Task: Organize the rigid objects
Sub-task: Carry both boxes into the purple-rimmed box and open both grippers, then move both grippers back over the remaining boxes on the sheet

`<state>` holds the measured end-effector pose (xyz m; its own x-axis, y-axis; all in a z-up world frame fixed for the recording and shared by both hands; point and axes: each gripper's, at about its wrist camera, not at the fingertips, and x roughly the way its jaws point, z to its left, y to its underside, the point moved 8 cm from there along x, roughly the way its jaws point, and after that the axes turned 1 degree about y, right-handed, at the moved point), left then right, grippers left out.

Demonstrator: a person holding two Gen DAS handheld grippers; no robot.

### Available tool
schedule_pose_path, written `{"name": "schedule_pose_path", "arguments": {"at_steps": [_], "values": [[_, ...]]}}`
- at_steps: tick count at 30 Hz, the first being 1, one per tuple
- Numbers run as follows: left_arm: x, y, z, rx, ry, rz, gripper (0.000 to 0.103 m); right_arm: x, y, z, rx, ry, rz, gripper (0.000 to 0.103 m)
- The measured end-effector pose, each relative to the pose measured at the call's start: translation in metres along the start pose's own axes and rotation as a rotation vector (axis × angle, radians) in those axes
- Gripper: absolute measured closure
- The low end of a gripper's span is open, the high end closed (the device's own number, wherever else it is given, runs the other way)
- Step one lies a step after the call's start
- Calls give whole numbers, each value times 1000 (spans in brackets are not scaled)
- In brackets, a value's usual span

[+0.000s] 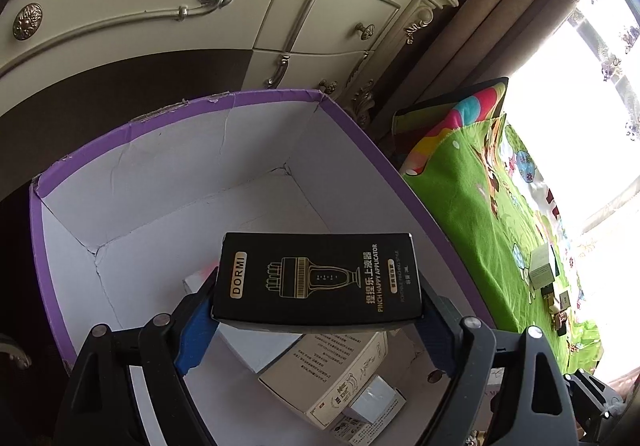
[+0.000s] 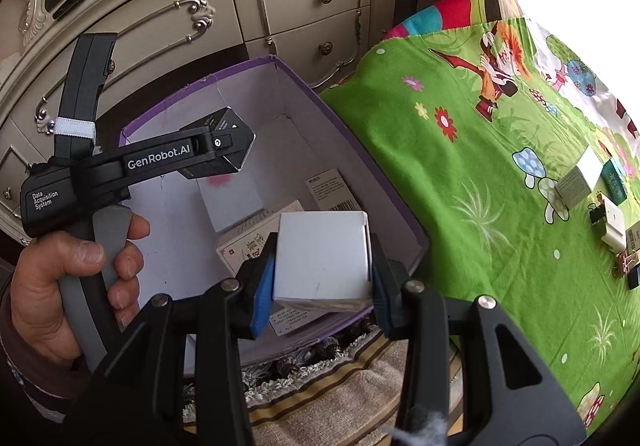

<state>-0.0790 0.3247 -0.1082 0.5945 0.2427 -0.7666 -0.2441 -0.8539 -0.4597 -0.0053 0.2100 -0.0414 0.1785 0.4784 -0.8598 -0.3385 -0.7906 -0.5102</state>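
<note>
My left gripper (image 1: 318, 310) is shut on a black DORMI box (image 1: 316, 280) and holds it over the inside of the purple storage box (image 1: 120, 125), above the boxes lying there. In the right wrist view the left gripper (image 2: 224, 149) holds the black box (image 2: 222, 121) over the purple box (image 2: 240, 69). My right gripper (image 2: 322, 286) is shut on a white box (image 2: 324, 258) above the purple box's near edge.
Inside the purple box lie a white box (image 1: 244, 346), a cream printed box (image 1: 332, 374) and a small white box (image 1: 376, 398). To the right a green cartoon cloth (image 2: 460, 173) carries several small boxes (image 2: 576, 181) and clips. A cream dresser (image 2: 280, 5) stands behind.
</note>
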Motion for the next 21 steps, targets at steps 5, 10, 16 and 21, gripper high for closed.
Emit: {"name": "schedule_pose_path", "arguments": {"at_steps": [5,10,16,21], "values": [[10,2,3,-10,-22,22,15,5,1,3,-7,-22,20,35],[14,3,-1,1,-30,31,14,6,0,-4,13,-33,18,29],[7,-3,-9,1,-26,3,14,-1,-5,-16,40,-47,-1,27],[-3,-13,-23,4,-21,-36,14,-12,-10,-31,62,-46,-29,25]]}}
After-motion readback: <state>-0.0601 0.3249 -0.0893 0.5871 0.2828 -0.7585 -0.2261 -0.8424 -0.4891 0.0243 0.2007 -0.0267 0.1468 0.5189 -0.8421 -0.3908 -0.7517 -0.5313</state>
